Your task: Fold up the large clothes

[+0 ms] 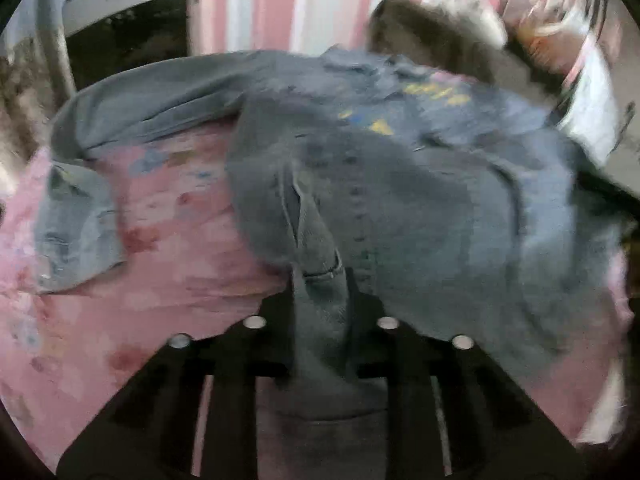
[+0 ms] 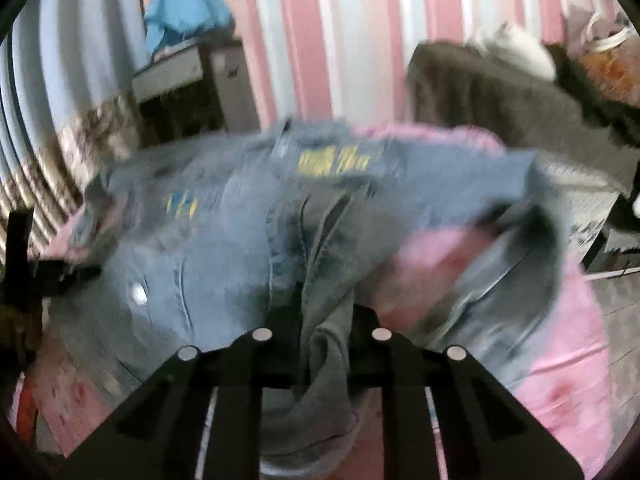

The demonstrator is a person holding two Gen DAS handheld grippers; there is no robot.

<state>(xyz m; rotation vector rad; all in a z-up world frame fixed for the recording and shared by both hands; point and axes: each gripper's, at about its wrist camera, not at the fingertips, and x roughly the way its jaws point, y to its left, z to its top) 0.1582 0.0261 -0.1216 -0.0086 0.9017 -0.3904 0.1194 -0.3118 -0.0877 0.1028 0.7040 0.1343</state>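
both grippers clamp the hem of a denim jacket [image 1: 400, 168] spread over a pink bedsheet [image 1: 168, 280].
left gripper [image 1: 320, 292] and right gripper [image 2: 324, 320] each pinch a thin bunch; a hard tug could slip it, skewing the fold.

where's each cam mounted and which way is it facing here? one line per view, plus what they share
Left wrist: on the left gripper, looking forward and down its fingers at a denim jacket on a pink bedsheet; only the black fingers show, shut on a denim fold.
Right wrist: on the right gripper, same downward angle at the denim jacket; its fingers are shut on denim, and a dark piece of gear shows at the left edge.
Shared: jacket with yellow print, pink bedsheet, striped wall.
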